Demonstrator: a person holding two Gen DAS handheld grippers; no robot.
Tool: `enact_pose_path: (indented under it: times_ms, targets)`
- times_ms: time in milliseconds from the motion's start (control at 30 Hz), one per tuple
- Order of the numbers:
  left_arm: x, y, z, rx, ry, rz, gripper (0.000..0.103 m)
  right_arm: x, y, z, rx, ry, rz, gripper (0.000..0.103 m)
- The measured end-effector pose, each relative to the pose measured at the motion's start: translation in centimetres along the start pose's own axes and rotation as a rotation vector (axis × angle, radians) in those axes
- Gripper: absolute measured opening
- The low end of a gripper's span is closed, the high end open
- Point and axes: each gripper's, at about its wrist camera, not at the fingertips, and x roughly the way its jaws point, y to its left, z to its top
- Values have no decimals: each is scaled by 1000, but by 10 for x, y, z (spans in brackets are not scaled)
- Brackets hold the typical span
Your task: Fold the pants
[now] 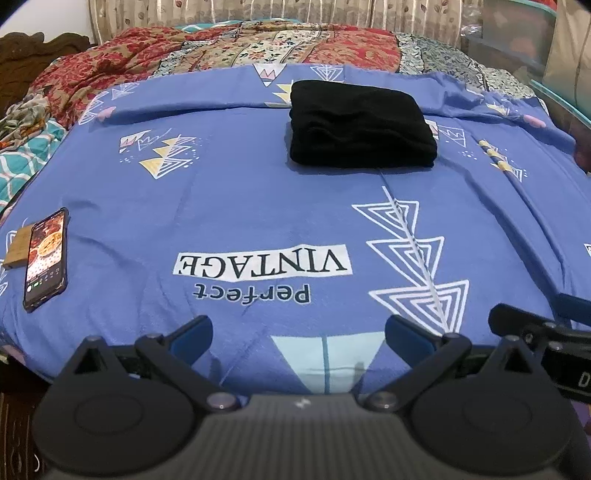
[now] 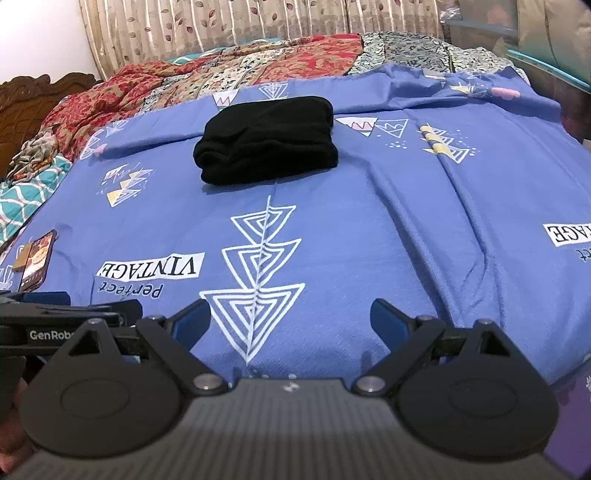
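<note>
Black pants (image 1: 360, 123) lie folded into a compact stacked rectangle on the blue printed bedsheet (image 1: 240, 206), far from both grippers; they also show in the right wrist view (image 2: 267, 138). My left gripper (image 1: 299, 332) is open and empty, low over the near edge of the bed. My right gripper (image 2: 290, 317) is open and empty, also near the bed's front edge, to the right of the left one. The right gripper's side shows at the right edge of the left wrist view (image 1: 535, 328).
A phone (image 1: 46, 258) with a lit screen lies on the sheet at the left, beside a small wooden block (image 1: 16, 249). A red patterned quilt (image 1: 184, 55) is bunched at the back. A curtain (image 2: 221, 26) hangs behind the bed.
</note>
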Motion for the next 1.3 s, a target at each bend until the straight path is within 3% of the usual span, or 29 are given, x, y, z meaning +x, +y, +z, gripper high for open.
enact_pose_path:
  times_ms: [767, 933, 1100, 1300]
  targets:
    - [4, -1, -3, 27, 46, -28, 103, 4, -1, -2, 13, 24, 8, 95]
    - [1, -2, -3, 29, 26, -25, 103, 4, -1, -2, 11, 27, 7, 95]
    - [-12, 5, -4, -18, -46, -32, 103, 6, -5, -2, 13, 34, 7, 95]
    - [-14, 14, -7, -47, -34, -39, 103, 9, -4, -2, 13, 49, 10, 95]
